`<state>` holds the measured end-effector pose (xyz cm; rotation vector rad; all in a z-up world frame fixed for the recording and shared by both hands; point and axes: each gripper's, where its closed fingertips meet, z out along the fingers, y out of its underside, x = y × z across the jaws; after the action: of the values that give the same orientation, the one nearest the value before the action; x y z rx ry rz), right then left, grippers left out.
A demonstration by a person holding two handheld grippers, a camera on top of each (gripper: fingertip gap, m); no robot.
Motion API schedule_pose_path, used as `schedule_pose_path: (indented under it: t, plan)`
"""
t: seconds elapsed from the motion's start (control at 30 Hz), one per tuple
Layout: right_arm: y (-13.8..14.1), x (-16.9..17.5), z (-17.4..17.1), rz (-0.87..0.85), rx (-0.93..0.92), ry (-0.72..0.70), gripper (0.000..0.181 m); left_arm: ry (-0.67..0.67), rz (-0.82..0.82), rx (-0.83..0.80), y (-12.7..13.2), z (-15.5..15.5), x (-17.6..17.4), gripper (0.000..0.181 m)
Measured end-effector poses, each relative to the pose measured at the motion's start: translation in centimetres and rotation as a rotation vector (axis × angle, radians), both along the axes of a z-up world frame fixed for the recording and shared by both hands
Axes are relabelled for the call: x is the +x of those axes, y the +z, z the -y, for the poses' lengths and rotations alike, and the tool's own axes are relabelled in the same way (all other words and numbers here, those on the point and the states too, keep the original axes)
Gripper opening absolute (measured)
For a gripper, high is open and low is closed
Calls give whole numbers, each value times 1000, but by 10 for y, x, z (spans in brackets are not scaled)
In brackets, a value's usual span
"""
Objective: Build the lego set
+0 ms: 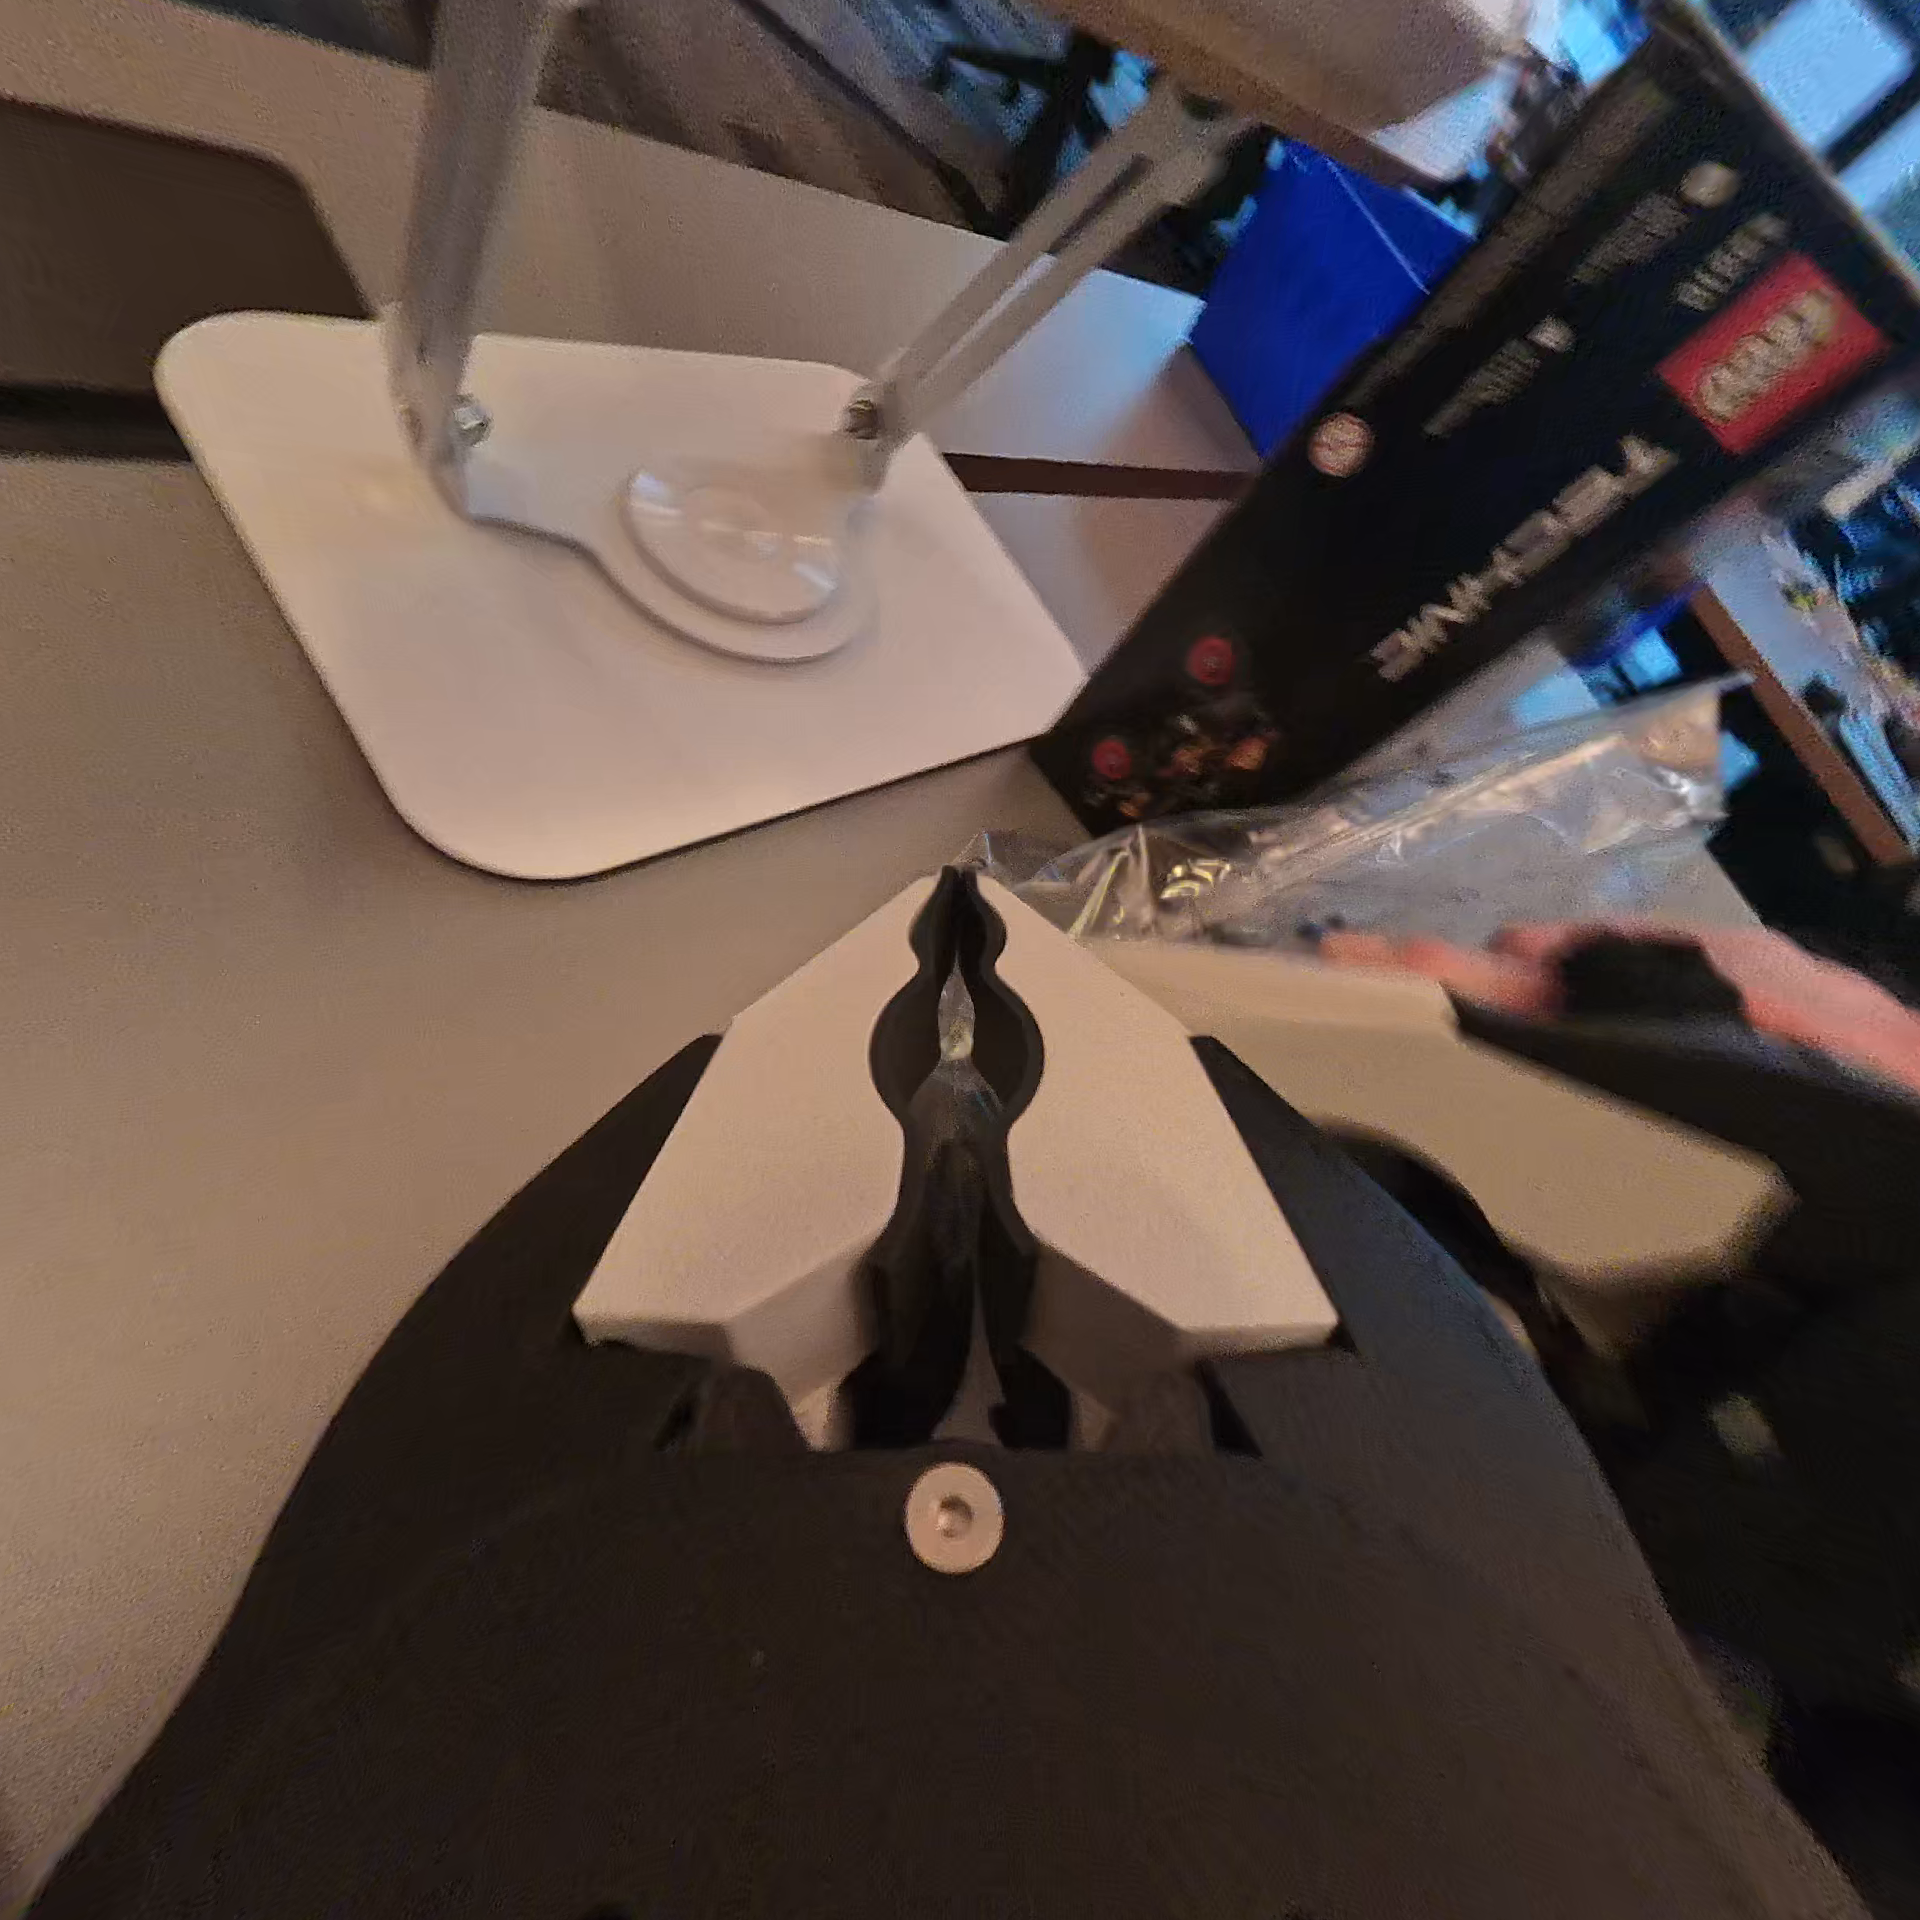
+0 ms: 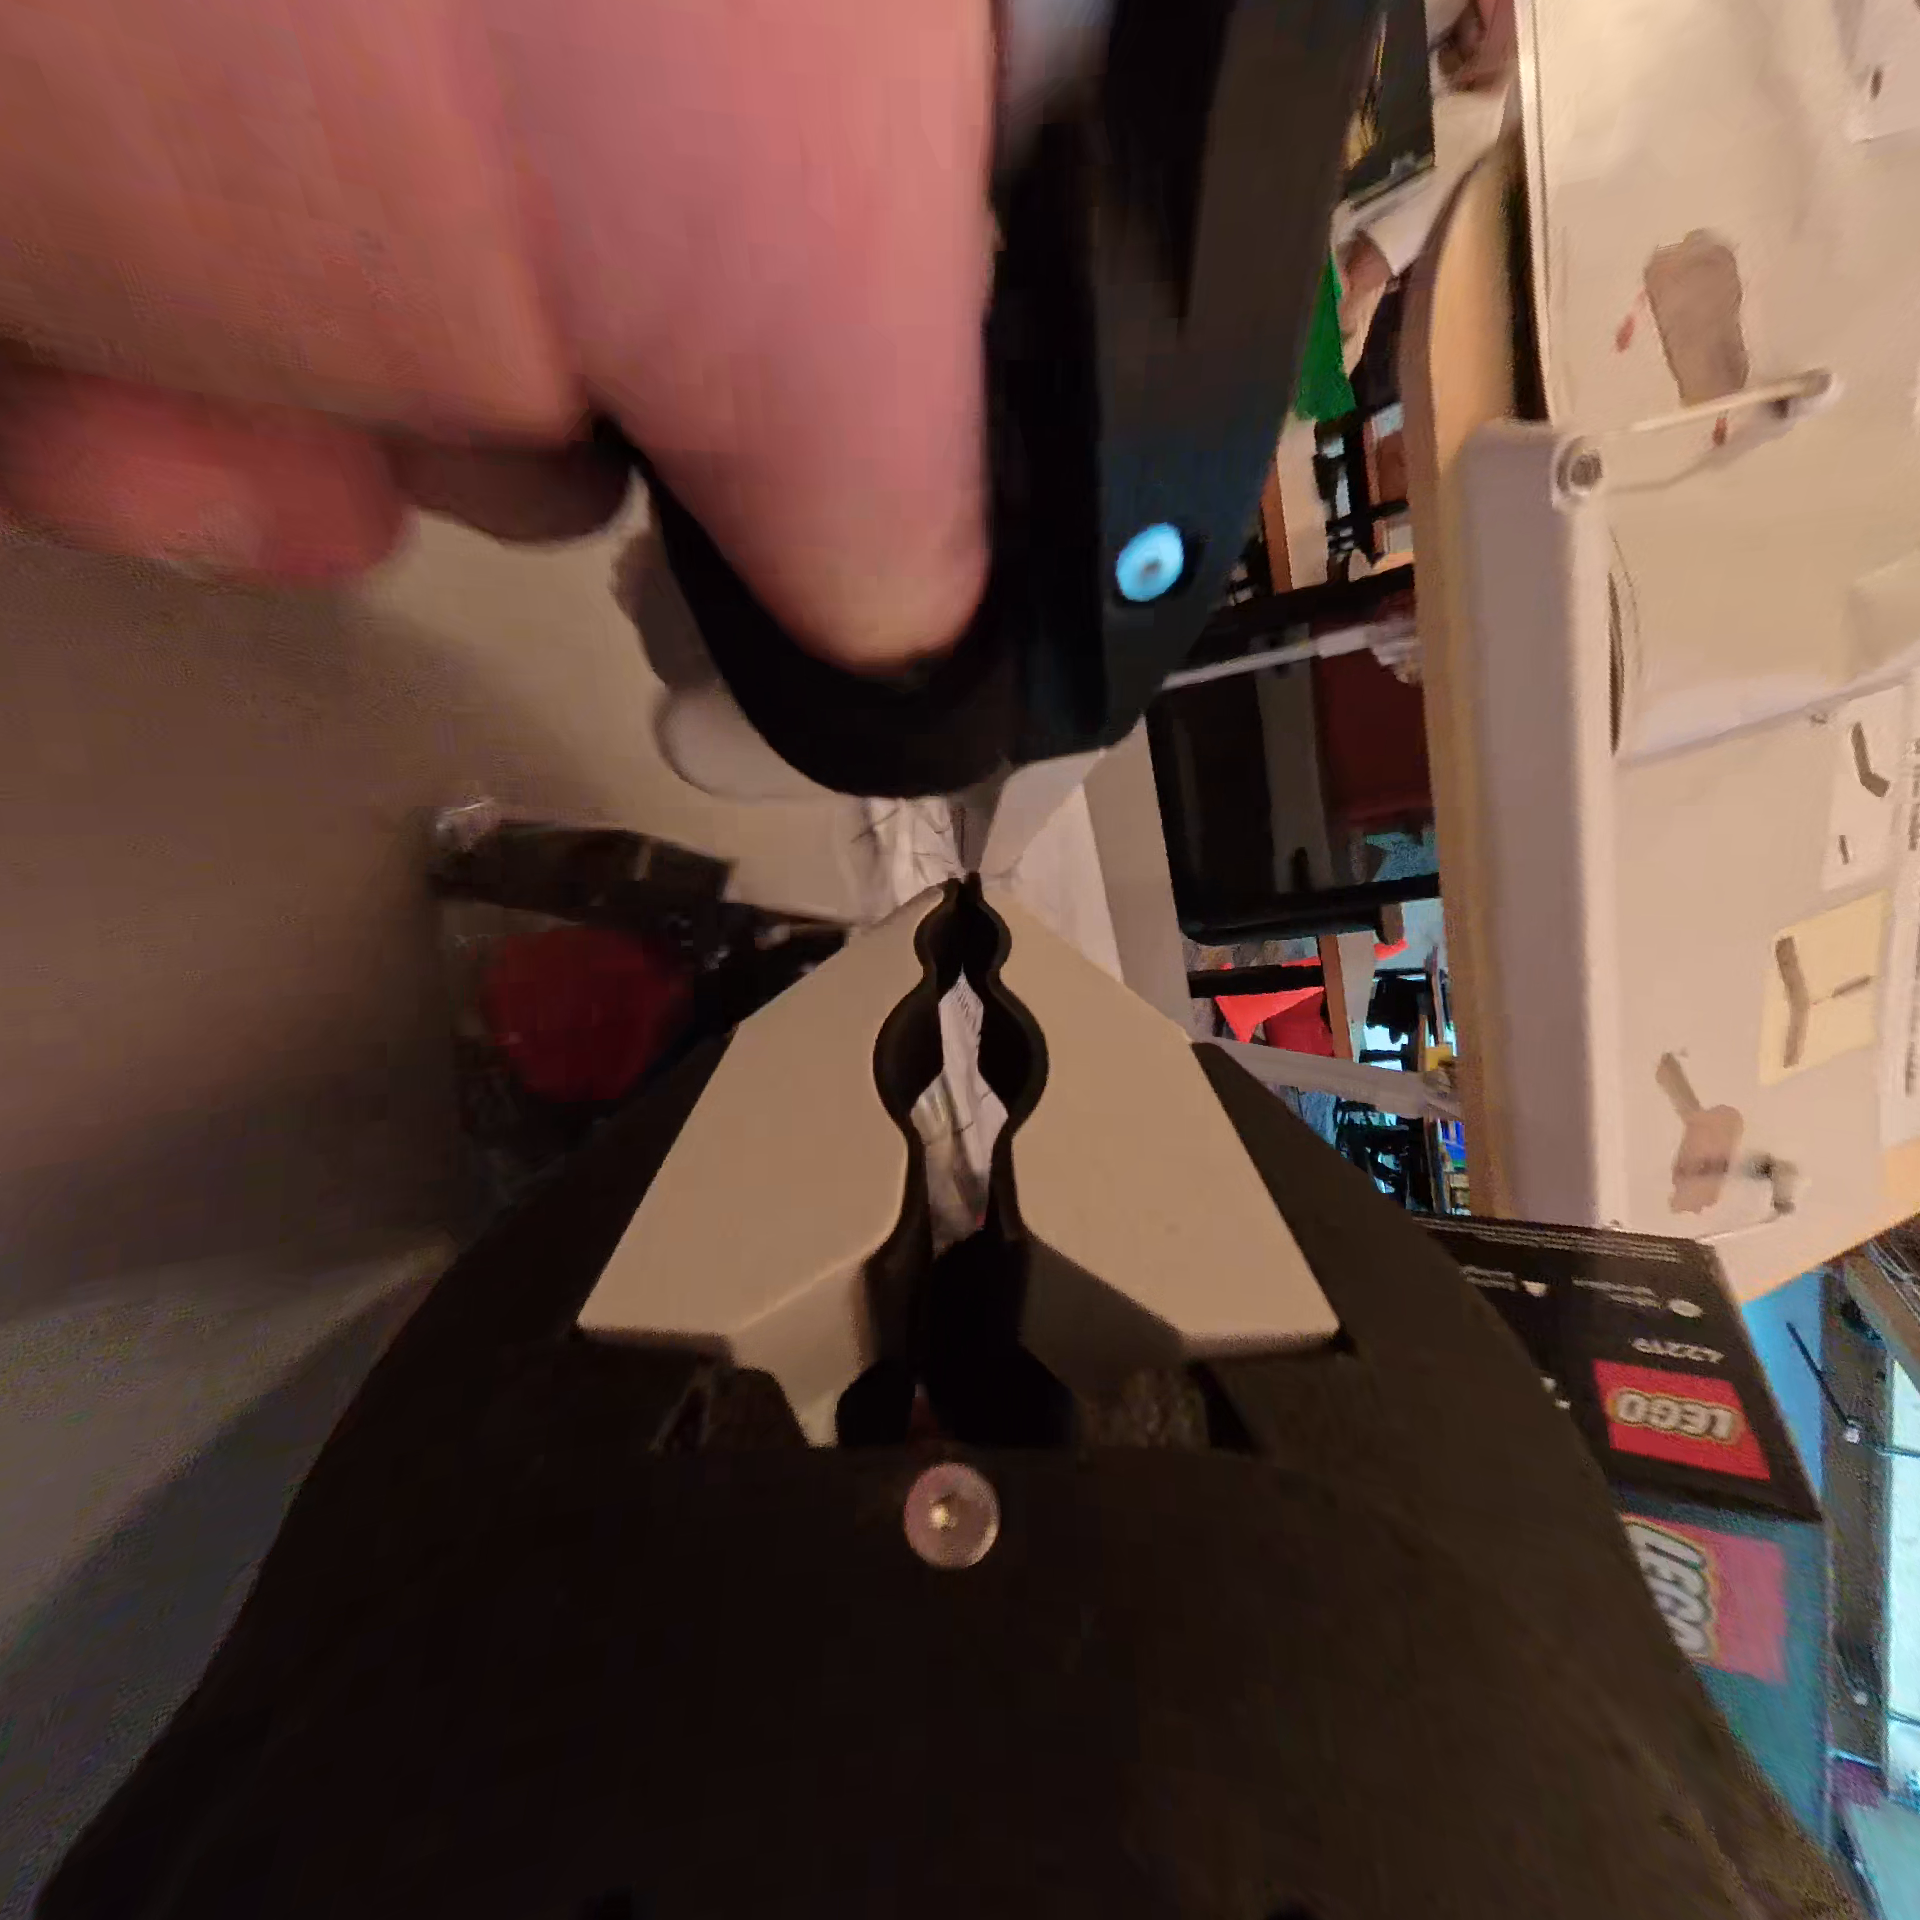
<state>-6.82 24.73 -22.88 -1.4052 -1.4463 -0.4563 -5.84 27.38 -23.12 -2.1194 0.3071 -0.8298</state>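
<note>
The pale beige desk (image 1: 208,1039) carries a white rounded-rectangle stand base with two silver metal arms (image 1: 582,582) toward its far edge. Just right of that base the black cardboard lego set box (image 1: 1455,499) stands tilted. In front of the box a clear crinkled plastic bag of small parts (image 1: 1455,821) hangs off the desk. The left gripper (image 1: 961,894) is closed on one corner of this bag, film showing between its black pads. The right gripper (image 2: 961,904) is likewise closed on pale film, seemingly the same bag. By my judgement nothing is built yet: the bag is being torn open, and all assembly remains.
</note>
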Motion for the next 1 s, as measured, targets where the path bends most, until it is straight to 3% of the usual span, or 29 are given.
schedule_pose_path:
  t: [0.03,0.07,0.1,0.13,0.2,0.3,0.43,0.53,0.63,0.73,0.77,0.8,1.0]
  plan:
    - [-6,-19,22,-15,-35,89,0,151,-58,34,-8,-20,-25,0]
    - [-15,-39,46,13,-31,160,0,166,-61,-17,-22,-30,-35,0]
    - [-28,-51,59,55,-30,193,0,99,71,-78,-20,-26,-21,0]
    - [-37,-50,59,31,-82,183,0,45,-53,-33,-21,-21,-17,0]
    - [-36,-34,49,-4,-137,154,0,-13,-103,-14,-20,-12,-6,0]
    - [-10,-15,43,-57,-146,146,0,-24,-46,-14,-21,-14,-10,0]
    - [20,17,22,-253,-257,74,0,-126,0,62,-3,3,-6,0]
    - [32,30,7,-295,-283,63,27,-206,-65,138,6,17,-4,0]
    - [28,31,0,-249,-343,67,29,-265,-68,204,20,28,0,0]
    - [25,29,0,-244,-467,90,21,-372,-157,262,22,43,3,0]
    - [23,28,3,-237,-512,107,4,-391,-165,274,24,46,3,0]
    - [23,27,5,-239,-531,123,0,-400,-177,275,25,47,2,0]
    - [29,29,10,-286,-555,129,0,-394,-235,376,41,46,-1,9]
